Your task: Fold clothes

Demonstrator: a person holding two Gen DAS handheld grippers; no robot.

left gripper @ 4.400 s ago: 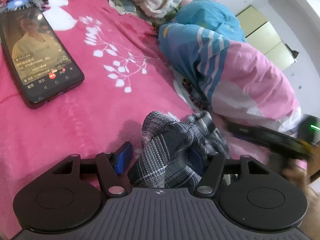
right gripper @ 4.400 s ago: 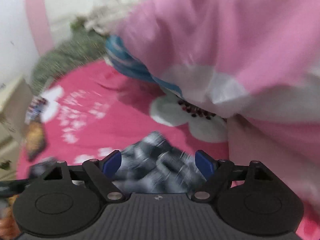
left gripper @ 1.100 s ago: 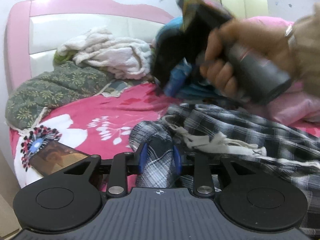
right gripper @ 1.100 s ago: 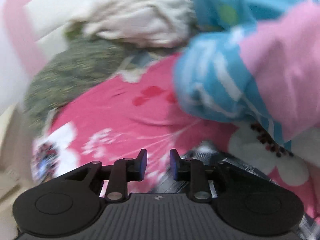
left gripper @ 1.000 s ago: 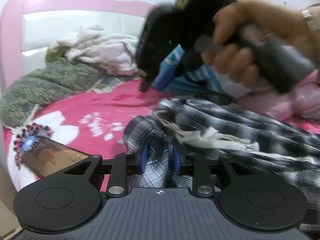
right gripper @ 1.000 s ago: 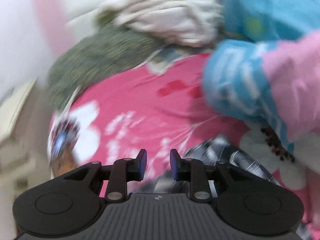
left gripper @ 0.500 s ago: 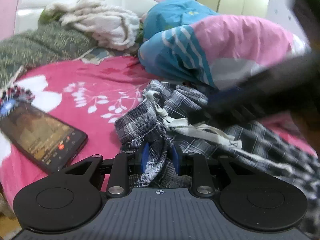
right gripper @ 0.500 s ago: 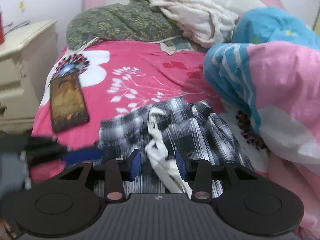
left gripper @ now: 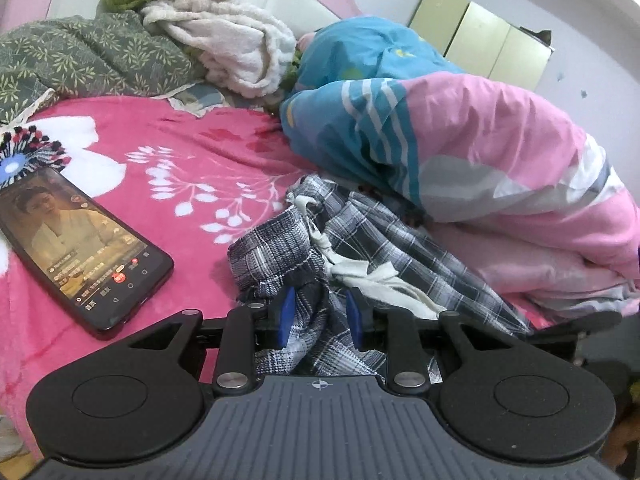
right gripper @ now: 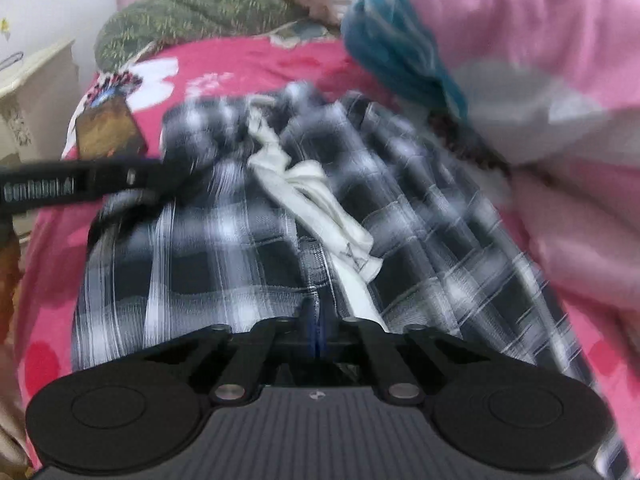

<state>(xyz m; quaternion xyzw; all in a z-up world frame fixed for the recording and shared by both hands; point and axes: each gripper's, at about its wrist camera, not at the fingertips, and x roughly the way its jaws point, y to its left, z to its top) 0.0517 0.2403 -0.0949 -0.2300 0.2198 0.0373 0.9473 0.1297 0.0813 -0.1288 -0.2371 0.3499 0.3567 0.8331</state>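
Right wrist blurred: right tool [right gripper: 318, 330] clamped on plaid garment [right gripper: 224, 248]; left tool [left gripper: 320, 314] grips bunched waistband.

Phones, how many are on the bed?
1. The phone lies face up, screen lit, on the pink blanket, left of the plaid garment. Others could be hidden under the bedding.

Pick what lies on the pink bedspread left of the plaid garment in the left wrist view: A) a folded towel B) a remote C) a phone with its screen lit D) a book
C: a phone with a lit screen showing a video lies flat on the pink bedspread, apart from the plaid garment to its right.
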